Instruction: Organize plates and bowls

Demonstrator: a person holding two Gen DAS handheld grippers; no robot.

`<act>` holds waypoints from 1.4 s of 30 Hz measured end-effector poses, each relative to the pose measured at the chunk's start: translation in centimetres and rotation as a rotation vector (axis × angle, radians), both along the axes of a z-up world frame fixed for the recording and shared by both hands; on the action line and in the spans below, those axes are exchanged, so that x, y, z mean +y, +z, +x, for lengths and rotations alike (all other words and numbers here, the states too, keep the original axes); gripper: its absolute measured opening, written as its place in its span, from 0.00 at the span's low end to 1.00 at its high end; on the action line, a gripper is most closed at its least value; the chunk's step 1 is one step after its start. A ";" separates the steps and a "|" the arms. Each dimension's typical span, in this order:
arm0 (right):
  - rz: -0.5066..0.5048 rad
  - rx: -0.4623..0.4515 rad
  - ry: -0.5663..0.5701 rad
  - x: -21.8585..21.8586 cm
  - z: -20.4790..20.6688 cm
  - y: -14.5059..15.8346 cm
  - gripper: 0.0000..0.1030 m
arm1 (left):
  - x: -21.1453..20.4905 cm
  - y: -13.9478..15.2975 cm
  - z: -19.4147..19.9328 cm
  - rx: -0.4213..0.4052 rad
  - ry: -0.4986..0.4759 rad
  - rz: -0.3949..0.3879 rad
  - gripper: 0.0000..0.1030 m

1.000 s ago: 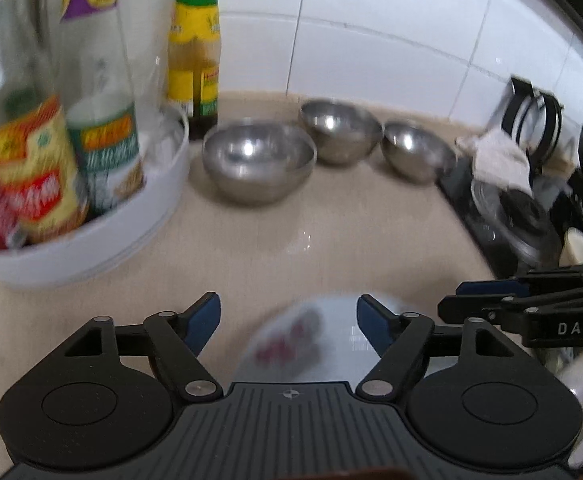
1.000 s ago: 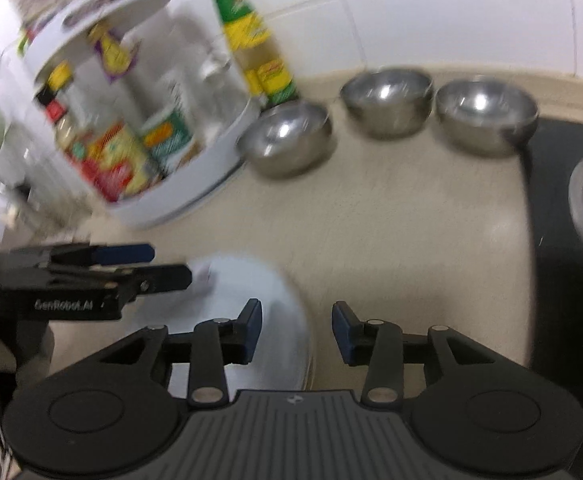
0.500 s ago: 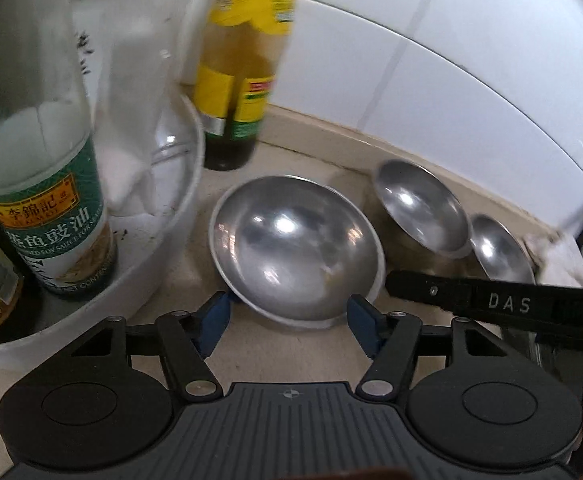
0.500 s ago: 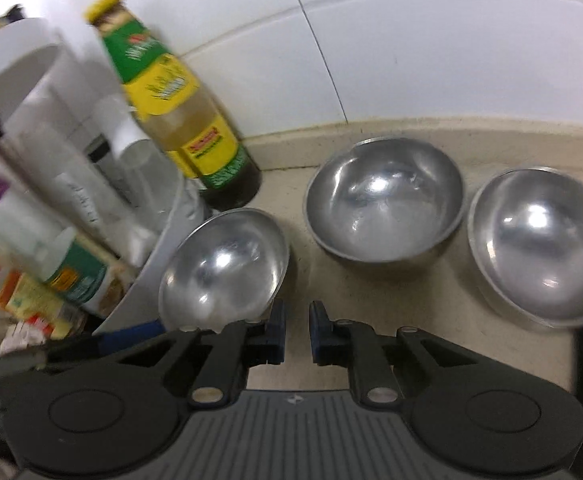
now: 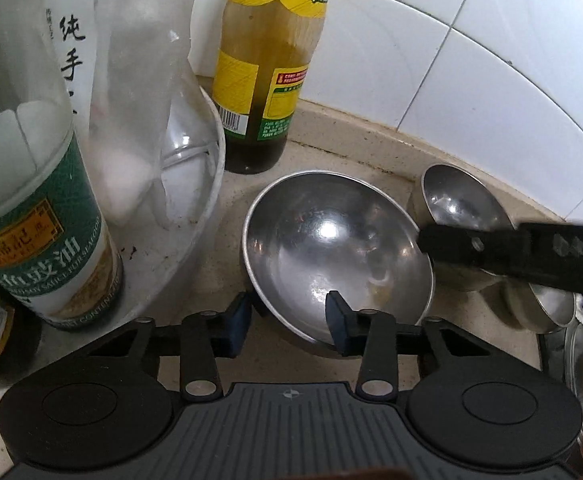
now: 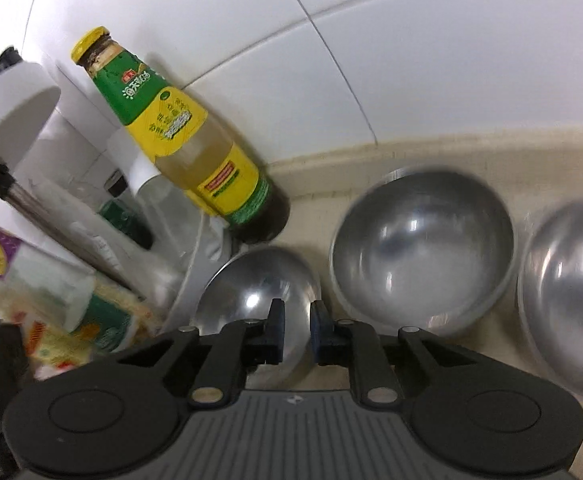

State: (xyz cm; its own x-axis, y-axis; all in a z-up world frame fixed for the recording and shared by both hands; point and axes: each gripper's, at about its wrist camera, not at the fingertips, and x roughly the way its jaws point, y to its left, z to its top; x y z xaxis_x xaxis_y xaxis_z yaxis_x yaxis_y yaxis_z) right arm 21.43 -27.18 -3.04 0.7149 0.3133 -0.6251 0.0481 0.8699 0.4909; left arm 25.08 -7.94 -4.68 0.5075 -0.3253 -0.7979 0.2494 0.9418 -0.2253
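Three steel bowls stand in a row on the beige counter by the tiled wall. The nearest bowl [image 5: 337, 254] lies under my left gripper [image 5: 289, 320], which is open with one fingertip inside the bowl and the other outside its near rim. My right gripper [image 6: 296, 330] is nearly shut with a narrow gap over the right rim of that same bowl [image 6: 251, 284]; its body [image 5: 523, 252] crosses the left wrist view. The middle bowl [image 6: 421, 254] and the far bowl [image 6: 571, 304] sit to the right.
A white round condiment tray [image 5: 195, 216] with several sauce bottles stands left of the bowls. A yellow-labelled bottle [image 5: 269, 68] stands on the counter behind the nearest bowl, against the white tiles.
Both grippers moved forward from the white plate to the steel bowls. The left gripper narrowed around the nearest bowl's rim. The right gripper closed in at that bowl's right rim.
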 end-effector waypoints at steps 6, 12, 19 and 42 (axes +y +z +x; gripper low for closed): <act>0.004 0.077 0.025 0.6 0.2 -0.4 0.17 | -0.2 -0.2 -0.9 0.021 -0.062 -0.019 0.35; 0.061 0.066 0.010 -0.1 -1.4 -0.5 0.17 | -0.7 -0.9 -0.8 0.031 -0.068 -0.015 0.32; 0.003 0.084 -0.052 -1.0 -1.9 -0.5 0.26 | -1.1 -1.2 -0.1 0.036 -0.085 -0.024 0.31; 0.131 0.275 -0.031 -4.8 -12.2 -3.0 0.18 | -3.9 -0.8 -8.3 0.122 -0.382 -0.016 0.47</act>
State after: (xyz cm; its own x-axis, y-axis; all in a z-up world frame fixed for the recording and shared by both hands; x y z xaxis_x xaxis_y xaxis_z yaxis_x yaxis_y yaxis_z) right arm 9.23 -32.02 -6.08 0.5349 0.3845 -0.7523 0.2205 0.7960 0.5637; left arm 16.82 -11.81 -5.44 0.2494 -0.4850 -0.8382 0.5512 0.7828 -0.2889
